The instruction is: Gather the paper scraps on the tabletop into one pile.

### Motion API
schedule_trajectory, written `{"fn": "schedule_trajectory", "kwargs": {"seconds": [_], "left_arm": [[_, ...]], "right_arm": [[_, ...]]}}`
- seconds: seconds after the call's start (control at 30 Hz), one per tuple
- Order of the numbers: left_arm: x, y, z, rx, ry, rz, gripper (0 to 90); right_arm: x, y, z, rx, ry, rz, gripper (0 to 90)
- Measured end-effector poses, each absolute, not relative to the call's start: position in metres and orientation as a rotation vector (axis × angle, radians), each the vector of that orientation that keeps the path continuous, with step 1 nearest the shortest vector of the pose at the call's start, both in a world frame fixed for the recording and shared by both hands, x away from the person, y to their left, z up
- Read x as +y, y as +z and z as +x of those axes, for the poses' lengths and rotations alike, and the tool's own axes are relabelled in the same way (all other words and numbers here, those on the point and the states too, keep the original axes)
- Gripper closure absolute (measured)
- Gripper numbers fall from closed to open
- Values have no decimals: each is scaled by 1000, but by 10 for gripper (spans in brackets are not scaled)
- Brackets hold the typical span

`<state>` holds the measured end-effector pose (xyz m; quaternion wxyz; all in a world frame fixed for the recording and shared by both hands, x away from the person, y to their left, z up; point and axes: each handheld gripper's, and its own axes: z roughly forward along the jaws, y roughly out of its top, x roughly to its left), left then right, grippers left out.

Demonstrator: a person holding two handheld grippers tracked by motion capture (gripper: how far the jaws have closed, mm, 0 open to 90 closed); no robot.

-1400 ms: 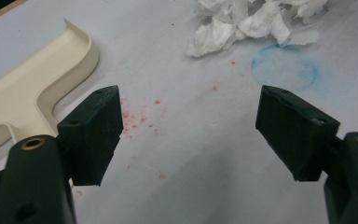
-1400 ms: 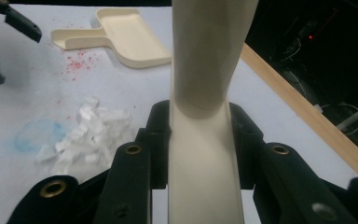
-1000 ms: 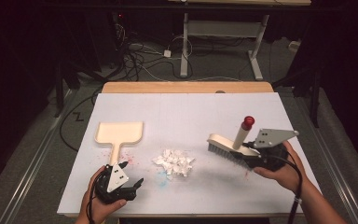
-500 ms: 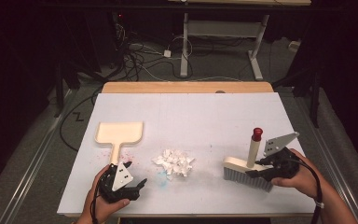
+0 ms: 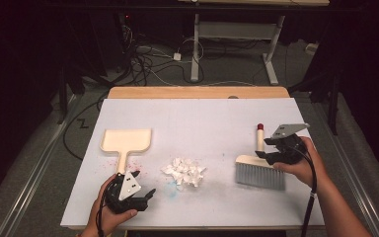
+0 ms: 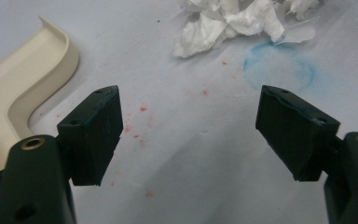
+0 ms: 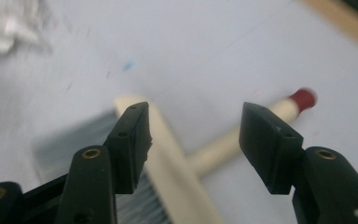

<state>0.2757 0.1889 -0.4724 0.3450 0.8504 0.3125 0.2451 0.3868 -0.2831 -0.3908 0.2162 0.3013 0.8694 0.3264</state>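
Brush [image 5: 259, 168] lies just beneath the opened right hand-held gripper [image 5: 272, 157], released.

A faint blue ring stain [image 6: 279, 70] lies on the white table sheet [image 5: 202, 123] just ahead of the left gripper [image 6: 189, 116], toward its right jaw. Small red specks [image 6: 142, 108] are scattered on the sheet between and just beyond its jaws. Far ahead of both the left gripper and the right gripper [image 5: 265, 154], a wooden table edge [image 5: 197, 92] borders the sheet. Beyond that, well apart from both, tangled cables [image 5: 148, 64] lie on the grey floor beside a white desk frame [image 5: 196, 49] and a small white plug [image 5: 177, 56].
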Motion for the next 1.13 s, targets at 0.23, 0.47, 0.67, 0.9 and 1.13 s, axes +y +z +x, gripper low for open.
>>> {"fn": "schedule_trajectory", "kwargs": {"seconds": [0.23,0.47,0.67,0.9,1.13], "left_arm": [[190,-471,270,808,662,2197,217],[190,-468,266,807,682,2180,193],[186,-469,270,800,693,2191,177],[185,-469,269,807,700,2188,172],[185,-470,271,819,698,2194,172]], "right_arm": [[-294,-400,335,2134,1120,747,297],[-310,-416,287,1998,1133,789,199],[-318,-415,276,1952,1158,823,188],[-320,-419,281,1956,1107,823,186],[-325,-418,285,1938,1105,840,188]]}}
